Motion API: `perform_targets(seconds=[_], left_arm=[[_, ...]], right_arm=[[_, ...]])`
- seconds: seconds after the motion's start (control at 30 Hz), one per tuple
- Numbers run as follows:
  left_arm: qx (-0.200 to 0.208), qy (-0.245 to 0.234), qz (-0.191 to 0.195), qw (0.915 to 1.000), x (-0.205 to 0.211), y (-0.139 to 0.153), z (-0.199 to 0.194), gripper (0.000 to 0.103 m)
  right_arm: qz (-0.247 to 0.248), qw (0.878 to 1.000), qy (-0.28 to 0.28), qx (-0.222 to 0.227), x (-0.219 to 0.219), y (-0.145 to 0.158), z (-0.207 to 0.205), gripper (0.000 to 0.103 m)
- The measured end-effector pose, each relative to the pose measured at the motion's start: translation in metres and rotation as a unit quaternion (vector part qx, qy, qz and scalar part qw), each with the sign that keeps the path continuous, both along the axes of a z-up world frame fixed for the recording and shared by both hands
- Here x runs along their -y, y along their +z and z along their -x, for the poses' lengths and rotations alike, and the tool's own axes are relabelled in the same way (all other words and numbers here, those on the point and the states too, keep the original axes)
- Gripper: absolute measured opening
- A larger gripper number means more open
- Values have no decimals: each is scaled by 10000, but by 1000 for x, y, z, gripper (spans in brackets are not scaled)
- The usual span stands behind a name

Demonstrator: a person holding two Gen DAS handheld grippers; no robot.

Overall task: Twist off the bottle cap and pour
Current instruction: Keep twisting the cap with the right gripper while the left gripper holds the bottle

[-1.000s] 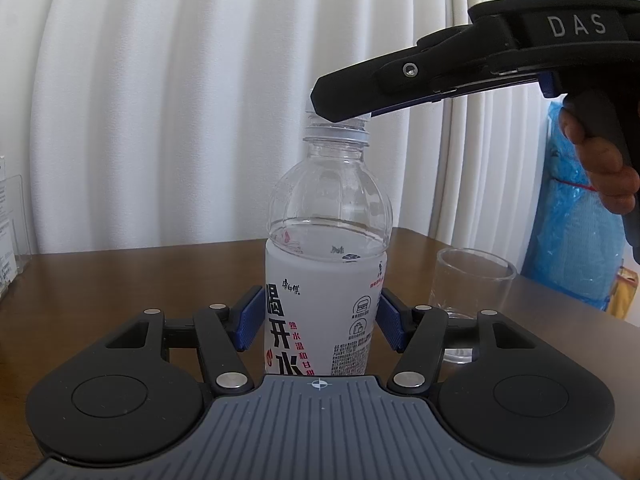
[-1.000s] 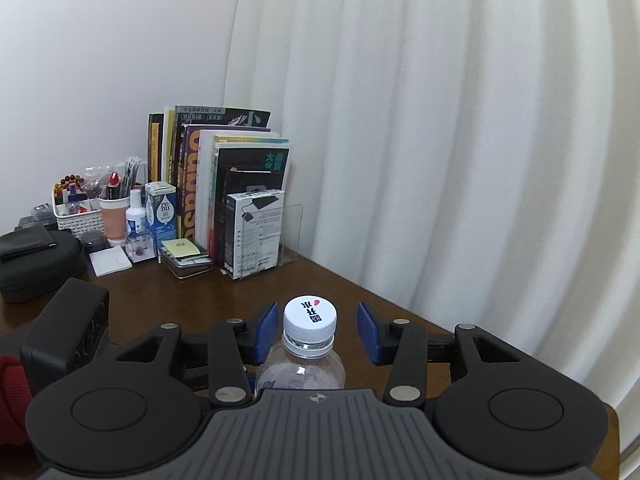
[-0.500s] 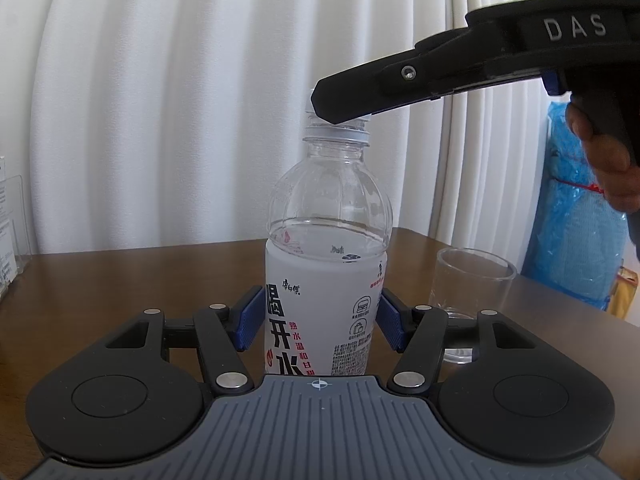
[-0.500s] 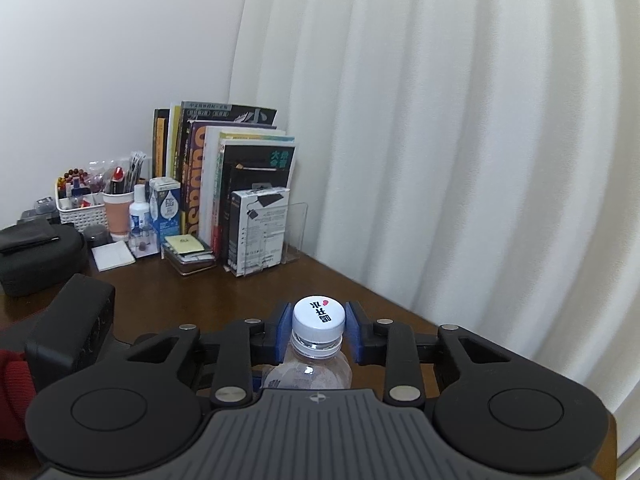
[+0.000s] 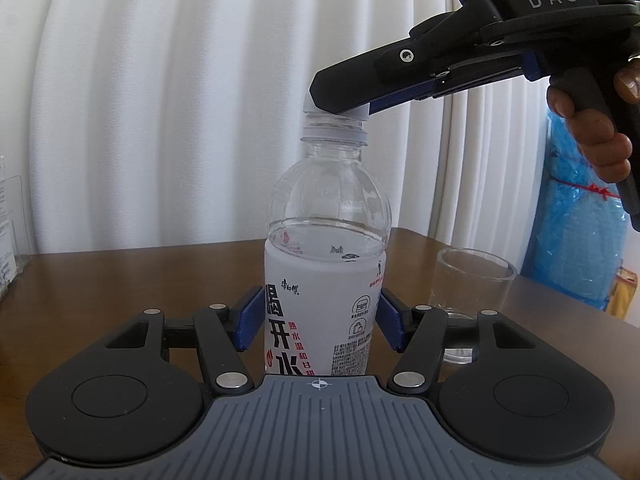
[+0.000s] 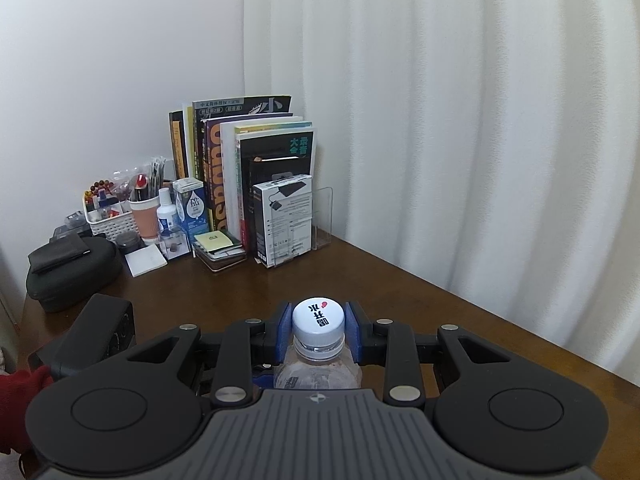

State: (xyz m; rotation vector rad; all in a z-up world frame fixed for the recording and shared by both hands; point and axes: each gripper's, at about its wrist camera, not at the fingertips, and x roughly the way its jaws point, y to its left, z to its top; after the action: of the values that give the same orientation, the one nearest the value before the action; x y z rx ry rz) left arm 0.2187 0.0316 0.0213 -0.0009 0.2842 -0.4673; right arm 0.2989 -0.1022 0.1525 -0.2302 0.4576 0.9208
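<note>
Closed since a second ago: right gripper [image 6: 318, 332] jaws, gapped either side of the white cap [image 6: 318, 322] back then, now clamped on it, blue pads [image 6: 285, 330] flush against both sides. Left gripper [image 5: 320, 322] unchanged, gripping the water bottle [image 5: 326, 264] at the labelled lower body, pads [image 5: 250, 322] pressed to the label on both sides. Bottle upright on the brown wooden desk [image 5: 140, 276], long axis vertical, cap end up, partly filled with water level just above the label top. Left wrist view only: full bottle body and neck ring, right gripper coming in from upper right angled down onto the cap, most of the cap hidden under its black finger, a person's hand [image 5: 588, 128] on the pistol grip, empty clear glass [image 5: 474, 284] standing on the desk just right of the bottle, blue plastic-wrapped bundle [image 5: 580, 220] behind it against the white curtain. Right wrist view only: cap top face with printed Chinese characters and a red mark, bottle shoulder just below, row of books [image 6: 240, 168] in a clear stand at the far desk corner, white boxed item [image 6: 284, 220] in front of them, white basket of small items [image 6: 108, 216], contact-lens solution box [image 6: 192, 204], black zip case [image 6: 72, 268], a bit of red sleeve [image 6: 16, 400] at the left edge.
</note>
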Motion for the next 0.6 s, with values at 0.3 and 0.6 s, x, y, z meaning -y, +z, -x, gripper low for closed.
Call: perform_targets(seconds=[0.3, 0.6], left_arm=[[22, -18, -29, 10000, 1, 0, 1, 59], [20, -19, -25, 10000, 1, -1, 0, 59]], right_arm=[[279, 9992, 200, 202, -2, 2, 2, 32], [409, 9972, 616, 146, 0, 7, -7, 32]])
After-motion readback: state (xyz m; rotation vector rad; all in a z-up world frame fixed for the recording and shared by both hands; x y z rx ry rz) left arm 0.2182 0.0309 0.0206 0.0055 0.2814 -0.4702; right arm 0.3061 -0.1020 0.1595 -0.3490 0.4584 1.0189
